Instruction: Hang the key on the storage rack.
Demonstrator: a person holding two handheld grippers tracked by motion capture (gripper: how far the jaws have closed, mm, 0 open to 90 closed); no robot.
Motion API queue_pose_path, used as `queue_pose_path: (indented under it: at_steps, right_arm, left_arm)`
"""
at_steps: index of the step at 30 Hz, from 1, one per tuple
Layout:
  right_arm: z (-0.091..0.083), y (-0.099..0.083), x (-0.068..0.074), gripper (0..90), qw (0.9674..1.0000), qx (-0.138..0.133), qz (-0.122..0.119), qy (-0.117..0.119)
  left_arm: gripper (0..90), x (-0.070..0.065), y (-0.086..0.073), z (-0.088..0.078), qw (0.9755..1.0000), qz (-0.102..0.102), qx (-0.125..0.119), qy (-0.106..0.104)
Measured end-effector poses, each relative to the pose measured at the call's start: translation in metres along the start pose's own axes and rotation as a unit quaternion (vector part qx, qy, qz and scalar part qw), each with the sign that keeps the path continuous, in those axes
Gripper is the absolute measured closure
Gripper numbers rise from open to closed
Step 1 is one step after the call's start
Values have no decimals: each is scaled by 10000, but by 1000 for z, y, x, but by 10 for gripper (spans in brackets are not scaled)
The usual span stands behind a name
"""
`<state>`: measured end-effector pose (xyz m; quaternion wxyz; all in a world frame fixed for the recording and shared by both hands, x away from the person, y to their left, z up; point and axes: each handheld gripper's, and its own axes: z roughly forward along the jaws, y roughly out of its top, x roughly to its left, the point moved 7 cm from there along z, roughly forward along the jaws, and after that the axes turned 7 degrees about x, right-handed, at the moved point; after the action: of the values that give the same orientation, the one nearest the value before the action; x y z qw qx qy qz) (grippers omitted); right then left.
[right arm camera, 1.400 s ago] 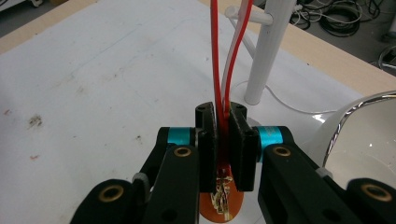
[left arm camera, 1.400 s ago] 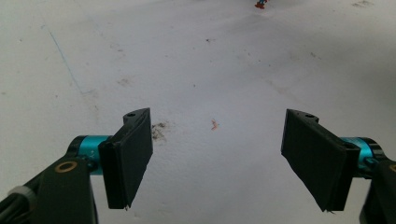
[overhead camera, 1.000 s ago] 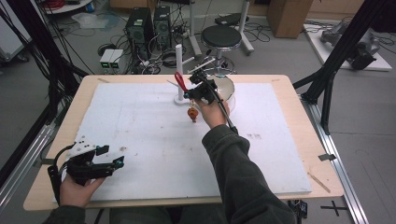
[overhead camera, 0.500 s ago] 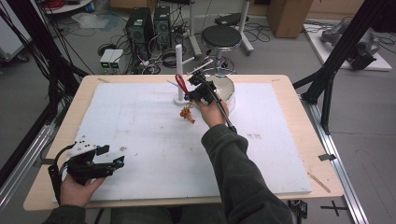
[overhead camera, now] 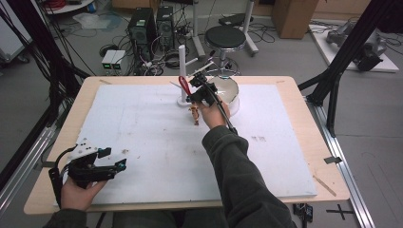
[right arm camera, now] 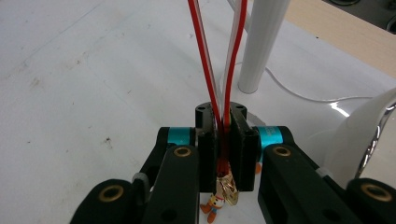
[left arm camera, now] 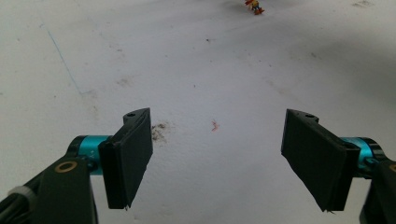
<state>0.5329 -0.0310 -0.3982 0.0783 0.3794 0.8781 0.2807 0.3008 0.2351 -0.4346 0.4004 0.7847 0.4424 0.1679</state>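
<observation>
The right gripper (right arm camera: 223, 156), jaws clamped on red tongs (right arm camera: 219, 65) pinching what looks like a gold-wrapped scrap, has carried it lower past the small figure (overhead camera: 194, 115), likely releasing soon; the left gripper (left arm camera: 217, 163) idles, jaws apart, above bare desk (overhead camera: 142, 123).

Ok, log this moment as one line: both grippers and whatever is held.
left gripper: open, empty, low over white mat | right gripper: shut on red tongs, tips pinching gold scrap | post and bowl close by
</observation>
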Motion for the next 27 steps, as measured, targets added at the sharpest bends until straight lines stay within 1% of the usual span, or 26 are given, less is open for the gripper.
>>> queue_pose_path:
  at_steps: [1,6,11,13,14,17,20,21,22,23,24,26,27]
  right_arm:
    - [1,0,1,834,10000,41,30,-4]
    - [3,5,2,836,10000,8,39,-48]
    - [10,5,-1,837,9998,157,84,-127]
    - [13,5,-2,837,9996,226,113,-119]
    - [14,4,-3,837,9996,231,104,-158]
    - [17,4,-4,834,9994,262,127,-166]
    - [17,4,-6,827,9996,211,130,-134]
    - [16,4,-5,805,9996,203,165,-101]
    - [16,4,-5,761,9997,167,187,-80]
    - [15,5,-6,743,9997,141,203,-77]
    - [14,5,-5,744,9998,100,195,-32]
    - [11,6,-5,740,9998,72,200,-62]
    - [10,7,-5,735,9999,-3,162,-47]
  left_arm:
    - [252,0,0,0,10000,-4,2,4]
    - [252,0,0,0,10000,-1,-7,-11]
    - [252,0,0,0,10000,7,-8,-13]
    - [252,0,0,0,10000,7,-21,-15]
    - [252,0,0,0,10000,2,-23,-16]
    - [252,-1,1,0,10000,2,-30,-23]
    - [252,-1,1,0,10000,4,-31,-26]
    - [252,-1,1,0,10000,13,-28,-30]
    - [252,-1,1,0,10000,12,-26,-26]
    - [252,-1,1,0,10000,12,-28,-32]
    - [252,-1,1,0,10000,15,-29,-23]
    - [252,-1,1,0,10000,22,-18,-21]
    - [252,-1,1,0,10000,42,-17,-31]
